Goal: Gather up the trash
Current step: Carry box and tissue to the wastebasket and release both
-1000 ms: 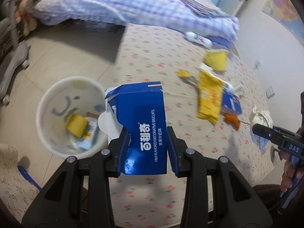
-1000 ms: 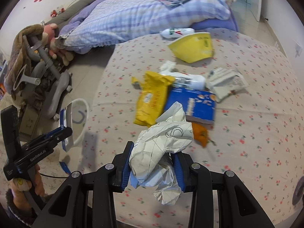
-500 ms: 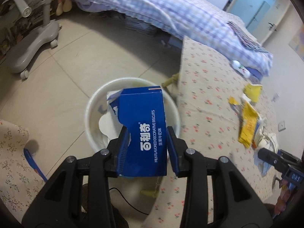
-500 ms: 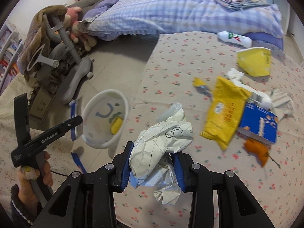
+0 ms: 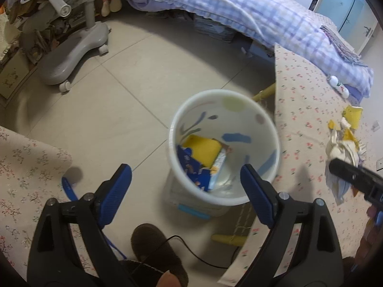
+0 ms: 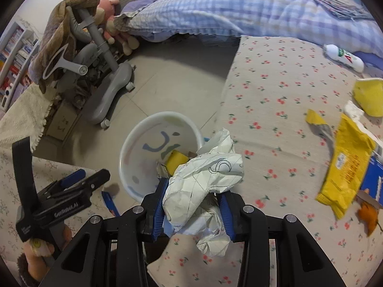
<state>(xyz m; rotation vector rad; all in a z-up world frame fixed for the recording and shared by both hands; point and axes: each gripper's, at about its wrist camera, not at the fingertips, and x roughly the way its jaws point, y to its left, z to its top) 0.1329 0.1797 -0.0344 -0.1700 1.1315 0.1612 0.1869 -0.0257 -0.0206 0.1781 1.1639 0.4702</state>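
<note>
One blue biscuit box just dropped into bin; left tongs opening, empty. Right tongs clamp crumpled paper, next for bin beside bench edge.

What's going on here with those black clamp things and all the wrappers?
A person is clearing litter off a flowered tablecloth into a white bin on the floor, with a clamp in each hand. The left gripper hangs over the bin, jaws opening with nothing between them; a blue box lies inside. The right gripper is clamped on crumpled paper beside the bin. A yellow wrapper and a white bottle remain on the cloth.
</note>
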